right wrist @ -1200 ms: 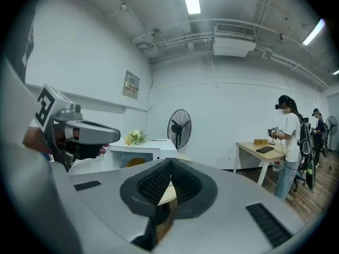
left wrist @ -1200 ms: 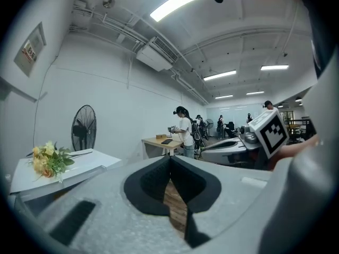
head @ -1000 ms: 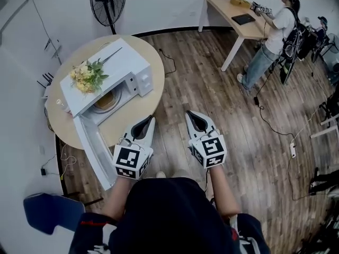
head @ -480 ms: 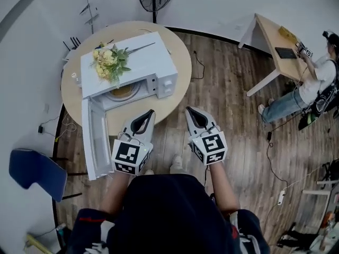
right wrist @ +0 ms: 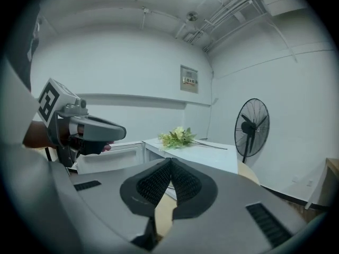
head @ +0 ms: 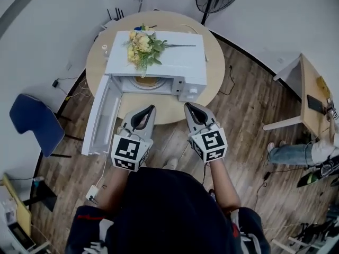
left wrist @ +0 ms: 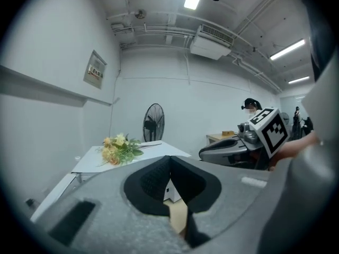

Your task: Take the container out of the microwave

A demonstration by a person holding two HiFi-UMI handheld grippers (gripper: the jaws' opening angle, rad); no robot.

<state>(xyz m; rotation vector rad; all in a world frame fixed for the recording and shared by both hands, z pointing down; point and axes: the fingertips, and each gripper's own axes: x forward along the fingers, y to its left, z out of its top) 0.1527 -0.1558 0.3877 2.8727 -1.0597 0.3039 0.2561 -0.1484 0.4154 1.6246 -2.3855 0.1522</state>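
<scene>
Round table (head: 165, 109) — container (head: 146, 81) beyond both jaws

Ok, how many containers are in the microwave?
1: a round container sits in the open microwave, just behind its doorway. The deeper cavity is hidden from the head view, so more could be there.
</scene>
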